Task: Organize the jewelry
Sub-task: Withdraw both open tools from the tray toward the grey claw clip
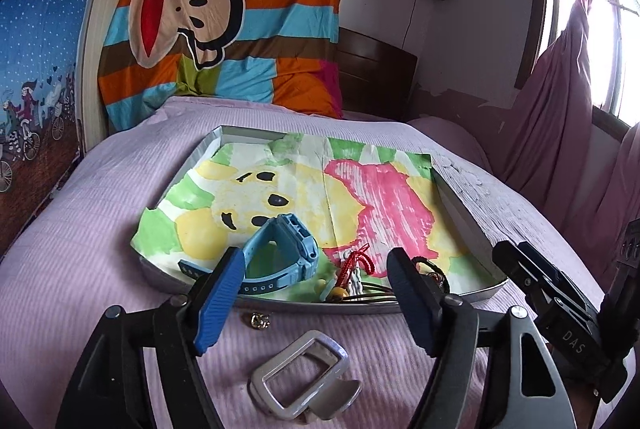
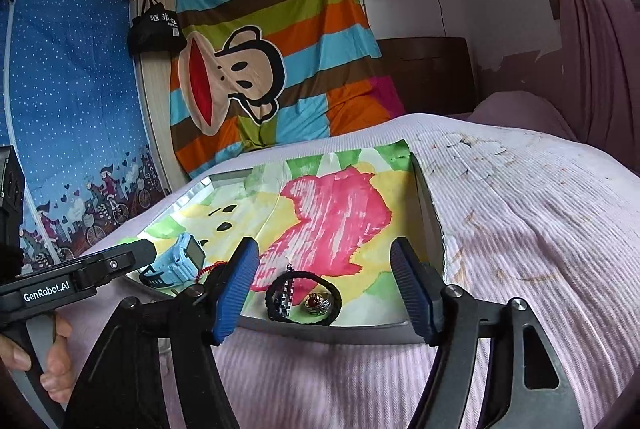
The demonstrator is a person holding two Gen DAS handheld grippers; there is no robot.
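Observation:
A shallow metal tray (image 1: pixel 464 205) lined with a painted paper lies on the bed. In it sit a blue watch (image 1: pixel 280 253), a red cord charm (image 1: pixel 356 263), a black hair tie (image 2: pixel 304 295) and a ring with a red stone (image 2: pixel 318 303). On the bedspread in front of the tray lie a small gold earring (image 1: pixel 260 320) and a grey rectangular bangle (image 1: pixel 300 377). My left gripper (image 1: pixel 316 265) is open and empty, just above the tray's near edge. My right gripper (image 2: pixel 324 265) is open and empty, over the hair tie and ring. The tray's near rim also shows in the right wrist view (image 2: pixel 340 333).
The pink ribbed bedspread (image 2: pixel 520 229) covers the bed. A striped monkey blanket (image 1: pixel 224 13) hangs at the headboard. A pink curtain (image 1: pixel 560 109) and window are on the right. The left gripper's body (image 2: pixel 76 281) and the hand holding it show left in the right wrist view.

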